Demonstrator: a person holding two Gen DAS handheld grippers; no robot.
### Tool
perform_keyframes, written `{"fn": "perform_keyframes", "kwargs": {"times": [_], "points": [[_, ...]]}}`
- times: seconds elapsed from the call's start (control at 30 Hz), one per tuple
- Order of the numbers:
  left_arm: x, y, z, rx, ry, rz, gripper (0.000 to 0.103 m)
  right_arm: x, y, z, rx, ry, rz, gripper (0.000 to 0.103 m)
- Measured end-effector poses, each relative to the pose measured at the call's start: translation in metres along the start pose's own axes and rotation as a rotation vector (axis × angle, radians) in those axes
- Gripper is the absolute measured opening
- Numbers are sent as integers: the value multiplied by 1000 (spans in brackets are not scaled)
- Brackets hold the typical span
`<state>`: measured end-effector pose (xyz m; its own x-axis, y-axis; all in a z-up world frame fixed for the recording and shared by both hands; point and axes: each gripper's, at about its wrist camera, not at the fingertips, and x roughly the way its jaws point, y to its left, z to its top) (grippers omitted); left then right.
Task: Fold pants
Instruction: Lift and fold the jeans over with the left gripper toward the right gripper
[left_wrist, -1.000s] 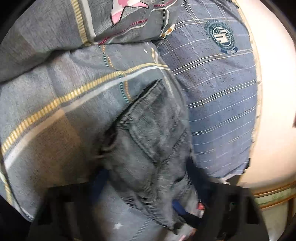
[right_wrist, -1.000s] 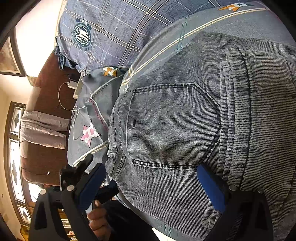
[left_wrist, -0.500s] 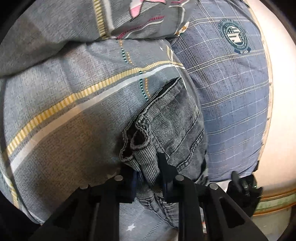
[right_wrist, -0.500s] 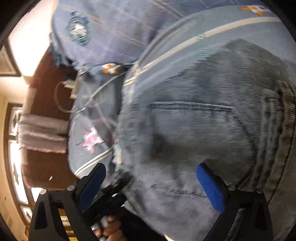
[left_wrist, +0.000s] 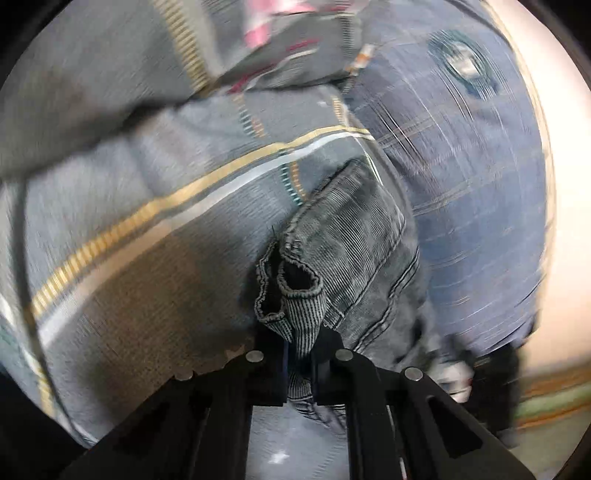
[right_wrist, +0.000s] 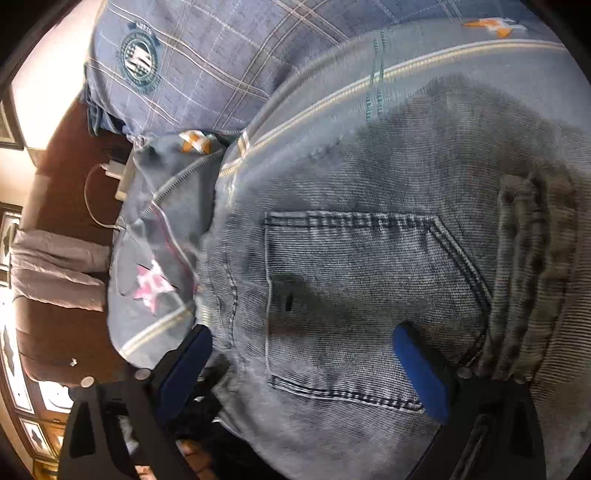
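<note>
Bedspread (left_wrist: 147, 229) beneath; left tongs (left_wrist: 298, 356) clamping jeans (left_wrist: 354, 251).

The bed is covered by a grey bedspread (left_wrist: 155, 206) with yellow and white stripes, and a blue plaid pillow (right_wrist: 207, 62) bearing a round emblem lies on it. A dark brown headboard (right_wrist: 62, 192) stands beside the pillow, below a cream wall (right_wrist: 44, 81). Bright framed window panes (right_wrist: 14, 362) admit daylight.
</note>
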<state>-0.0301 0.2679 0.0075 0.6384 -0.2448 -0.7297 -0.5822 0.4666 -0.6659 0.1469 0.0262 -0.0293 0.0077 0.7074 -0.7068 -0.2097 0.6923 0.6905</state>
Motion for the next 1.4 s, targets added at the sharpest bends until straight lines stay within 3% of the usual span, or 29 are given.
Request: {"fn": "perform_keyframes", "kwargs": {"times": [0.03,0.1,0.17,0.23,0.27,0.37,0.47,0.7,0.87,0.97,1.07,1.17,1.23,1.3,1.4], "points": [[-2,-7,-2,41,-16,28,8,-4,4,0,8,0,-7,98],[-4,-12,-3,76,-30,51,8,-21,15,0,25,-27,65,98],[-5,-15,-5,94,-40,70,8,-27,23,3,-23,-65,48,98],[-8,-26,-7,141,-66,98,8,3,8,7,13,37,-3,99],[-9,-30,-8,162,-77,108,8,6,1,7,19,29,17,99],[-17,-51,-12,229,-116,133,8,-21,8,3,40,18,114,98],[-26,-83,-23,349,-177,155,7,-67,2,-13,-3,-84,94,98],[-40,-173,-78,679,-301,192,7,-156,-80,-54,68,-249,41,98],[-34,-237,-142,918,-334,176,7,-174,-130,-73,112,-272,92,98],[-19,-261,-182,1043,-285,149,7,-168,-147,-79,164,-262,170,98],[9,-272,-223,1142,-189,121,7,-183,-175,-87,270,-358,283,98],[39,-268,-259,1206,-72,111,7,-222,-205,-98,344,-502,320,98],[77,-257,-278,1228,72,144,7,-241,-223,-105,376,-575,319,98],[102,-247,-283,1226,142,187,8,-244,-237,-108,406,-586,308,98],[93,-255,-287,1265,125,172,9,-238,-247,-108,419,-548,310,98]]}}
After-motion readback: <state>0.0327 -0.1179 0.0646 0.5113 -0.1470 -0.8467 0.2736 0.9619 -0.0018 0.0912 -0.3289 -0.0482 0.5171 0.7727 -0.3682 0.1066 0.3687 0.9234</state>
